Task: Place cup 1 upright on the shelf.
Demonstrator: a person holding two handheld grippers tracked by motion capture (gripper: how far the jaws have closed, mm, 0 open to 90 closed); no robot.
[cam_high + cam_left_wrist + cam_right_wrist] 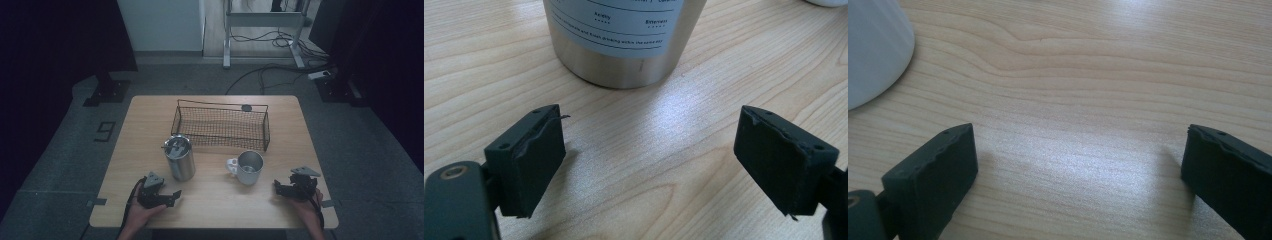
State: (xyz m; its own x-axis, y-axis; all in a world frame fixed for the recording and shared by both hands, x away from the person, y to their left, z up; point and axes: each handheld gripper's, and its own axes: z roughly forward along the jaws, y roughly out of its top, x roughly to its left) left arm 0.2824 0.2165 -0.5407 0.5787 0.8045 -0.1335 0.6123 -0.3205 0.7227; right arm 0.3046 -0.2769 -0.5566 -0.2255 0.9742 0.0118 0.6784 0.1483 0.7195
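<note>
Left hand-held gripper (170, 196): at the near edge of the counter (215, 210), held in the person's left hand (142, 216), near and to the left of the mug; jaws spread wide with bare wood between them (the left gripper view shows both black pads (531, 160) apart and holding nothing).

Right hand-held gripper (277, 186): also at the near edge, near and to the right of the mug, in the right hand (306, 212); jaws spread wide, nothing between them.

Steel tumbler (179, 158): upright, left of the mug, just beyond the left hand-held gripper; lid on top, a printed label on its side (text too small to read).

Mug (246, 167): the landmark, upright near the counter's middle, open top, handle pointing left toward the tumbler; its pale side shows at the left edge of the right gripper view.

Wire basket (220, 125): black mesh, behind the mug and tumbler, toward the far edge.

Floor beyond: grey, with cables and a metal stand's feet.
</note>
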